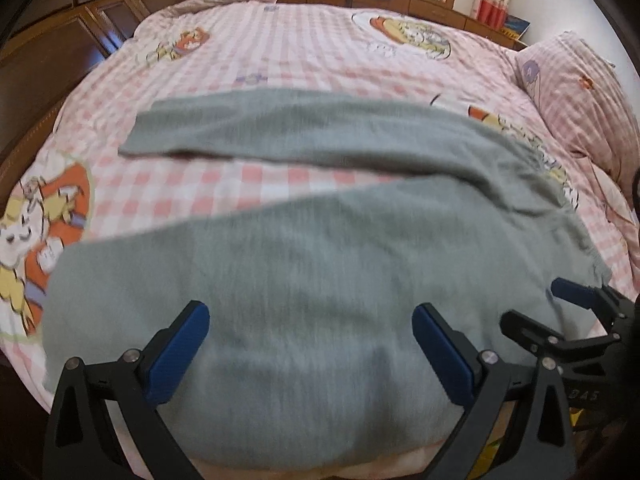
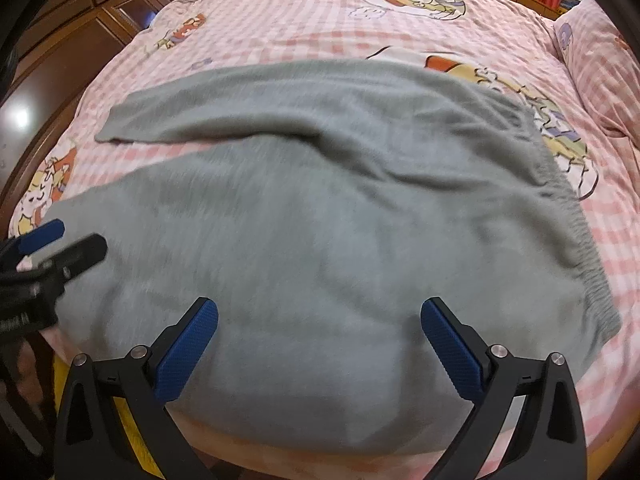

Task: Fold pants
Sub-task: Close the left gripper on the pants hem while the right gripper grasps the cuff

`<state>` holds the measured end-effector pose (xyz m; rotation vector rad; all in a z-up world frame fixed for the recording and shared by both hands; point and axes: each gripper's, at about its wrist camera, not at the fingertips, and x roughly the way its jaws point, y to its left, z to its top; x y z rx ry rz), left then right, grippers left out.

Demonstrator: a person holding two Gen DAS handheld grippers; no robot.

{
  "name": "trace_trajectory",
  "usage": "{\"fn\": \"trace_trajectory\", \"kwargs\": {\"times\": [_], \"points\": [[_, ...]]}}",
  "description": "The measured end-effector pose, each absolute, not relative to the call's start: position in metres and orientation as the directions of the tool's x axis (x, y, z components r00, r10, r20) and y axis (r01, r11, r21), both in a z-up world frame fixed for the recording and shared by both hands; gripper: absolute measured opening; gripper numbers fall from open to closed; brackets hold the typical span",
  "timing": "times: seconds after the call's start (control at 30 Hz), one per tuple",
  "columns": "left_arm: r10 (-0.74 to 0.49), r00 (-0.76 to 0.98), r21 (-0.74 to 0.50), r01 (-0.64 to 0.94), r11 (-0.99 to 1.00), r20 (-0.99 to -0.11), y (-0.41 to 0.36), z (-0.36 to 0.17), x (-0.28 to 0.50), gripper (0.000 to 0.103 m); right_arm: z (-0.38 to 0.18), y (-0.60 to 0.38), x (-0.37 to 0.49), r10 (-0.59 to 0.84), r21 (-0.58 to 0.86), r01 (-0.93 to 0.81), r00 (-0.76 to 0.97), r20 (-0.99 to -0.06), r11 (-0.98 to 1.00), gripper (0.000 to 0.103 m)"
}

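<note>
- At the near edge of the bed, the left gripper (image 1: 310, 344) and the right gripper (image 2: 318, 340) both stand wide open with nothing between their blue pads, each poised over the near leg of the grey knit pants (image 1: 280, 280).
- The pants lie spread on the pink checked bedcover with cartoon prints (image 1: 280, 52), legs pointing left and splayed apart, the far leg well clear of the near one.
- Only the right wrist view shows the gathered elastic waistband (image 2: 576, 232) clearly, at the right end.
- Far right lies a pink checked pillow (image 1: 580, 92); a dark wooden headboard (image 1: 60, 44) runs along the left; curtains and a window stand beyond.
</note>
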<state>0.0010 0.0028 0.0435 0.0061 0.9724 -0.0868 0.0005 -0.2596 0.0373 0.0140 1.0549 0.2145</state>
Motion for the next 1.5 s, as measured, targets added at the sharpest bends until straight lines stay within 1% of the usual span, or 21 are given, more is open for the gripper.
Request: {"fn": "trace_trajectory", "kwargs": {"times": [0.13, 0.23, 0.4, 0.47, 0.57, 0.77, 0.93, 1.2, 1.27, 1.3, 1.33, 1.43, 1.5], "points": [[-0.074, 0.555, -0.038, 0.077, 0.996, -0.828, 0.007, 0.054, 0.024, 0.103, 0.046, -0.28, 0.017, 0.191, 0.136, -0.151, 0.465, -0.864, 0.979, 0.103], [-0.056, 0.559, -0.011, 0.084, 0.996, -0.827, 0.008, 0.061, 0.043, 0.103, 0.05, -0.298, 0.033, 0.202, 0.152, -0.146, 0.452, -0.869, 0.978, 0.103], [-0.055, 0.564, 0.008, 0.109, 0.994, -0.824, 0.01, 0.076, 0.079, 0.103, 0.065, -0.328, 0.061, 0.173, 0.121, -0.138, 0.472, -0.864, 0.983, 0.103], [-0.029, 0.567, 0.044, 0.115, 0.992, -0.823, 0.01, 0.08, 0.096, 0.103, 0.071, -0.339, 0.073, 0.168, 0.114, -0.139, 0.483, -0.86, 0.984, 0.103], [0.001, 0.562, 0.084, 0.123, 0.989, -0.827, 0.01, 0.08, 0.12, 0.103, 0.075, -0.354, 0.098, 0.148, 0.097, -0.129, 0.483, -0.863, 0.987, 0.103], [-0.027, 0.52, 0.054, 0.141, 0.989, -0.854, 0.02, 0.075, 0.175, 0.103, 0.071, -0.366, 0.152, 0.133, 0.081, -0.131, 0.46, -0.878, 0.988, 0.103], [0.009, 0.506, 0.087, 0.131, 0.987, -0.862, 0.026, 0.071, 0.222, 0.103, 0.061, -0.365, 0.192, 0.125, 0.071, -0.139, 0.432, -0.893, 0.988, 0.103], [0.028, 0.437, 0.143, 0.232, 0.962, -0.899, 0.029, 0.048, 0.284, 0.103, 0.043, -0.362, 0.241, 0.08, 0.005, -0.189, 0.39, -0.917, 0.982, 0.103], [0.045, 0.419, 0.161, 0.248, 0.955, -0.907, 0.03, 0.04, 0.299, 0.103, 0.035, -0.362, 0.252, 0.073, -0.004, -0.203, 0.369, -0.926, 0.979, 0.1], [0.048, 0.398, 0.16, 0.254, 0.954, -0.916, 0.031, 0.033, 0.308, 0.103, 0.03, -0.362, 0.257, 0.072, -0.003, -0.209, 0.354, -0.933, 0.978, 0.096], [0.043, 0.383, 0.151, 0.257, 0.954, -0.923, 0.033, 0.028, 0.314, 0.103, 0.026, -0.362, 0.26, 0.072, -0.002, -0.211, 0.341, -0.937, 0.978, 0.095], [0.033, 0.328, 0.133, 0.288, 0.948, -0.944, 0.037, 0.007, 0.33, 0.103, 0.01, -0.361, 0.268, 0.076, 0.005, -0.225, 0.306, -0.949, 0.974, 0.095], [0.01, 0.33, 0.11, 0.287, 0.951, -0.944, 0.041, 0.0, 0.333, 0.103, 0.003, -0.36, 0.27, 0.075, 0.003, -0.228, 0.305, -0.949, 0.974, 0.099]]}}
